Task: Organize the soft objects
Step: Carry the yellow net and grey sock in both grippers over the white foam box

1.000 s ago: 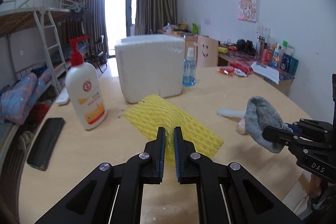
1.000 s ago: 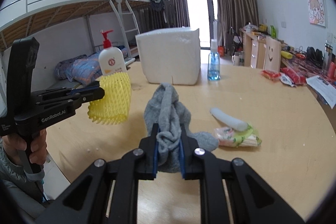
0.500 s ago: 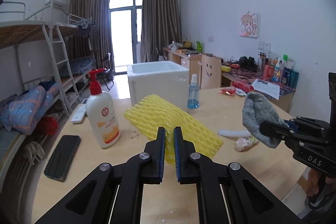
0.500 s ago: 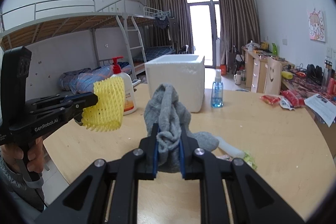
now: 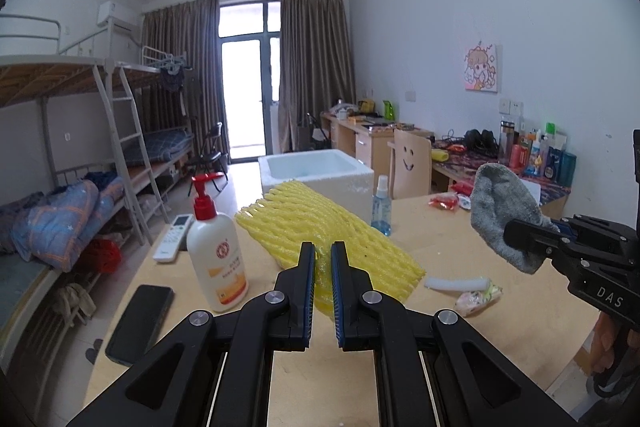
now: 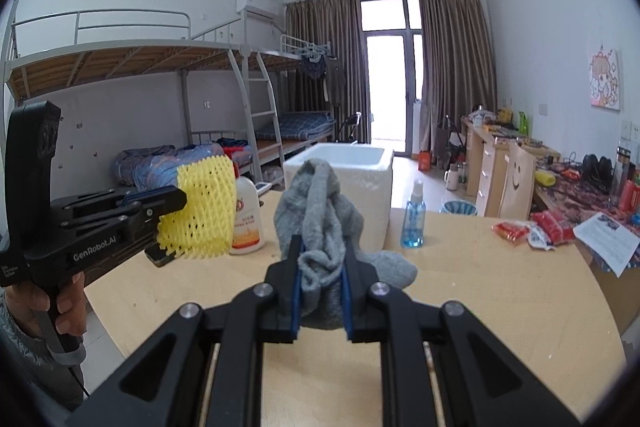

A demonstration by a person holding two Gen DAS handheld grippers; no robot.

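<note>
Left wrist view — one yellow foam net (image 5: 328, 239) clamped in left jaws, one grey sock (image 6: 320, 219) clamped in right jaws

Both tongs have risen above the tabletop (image 5: 460, 255): the yellow foam net (image 5: 328, 231) and grey sock (image 6: 320, 211) now hang higher, and the foam box's (image 5: 320, 171) open interior shows.

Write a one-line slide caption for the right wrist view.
Right gripper holds a gray sock above the table, beside the left gripper clamping yellow foam netting.
</note>
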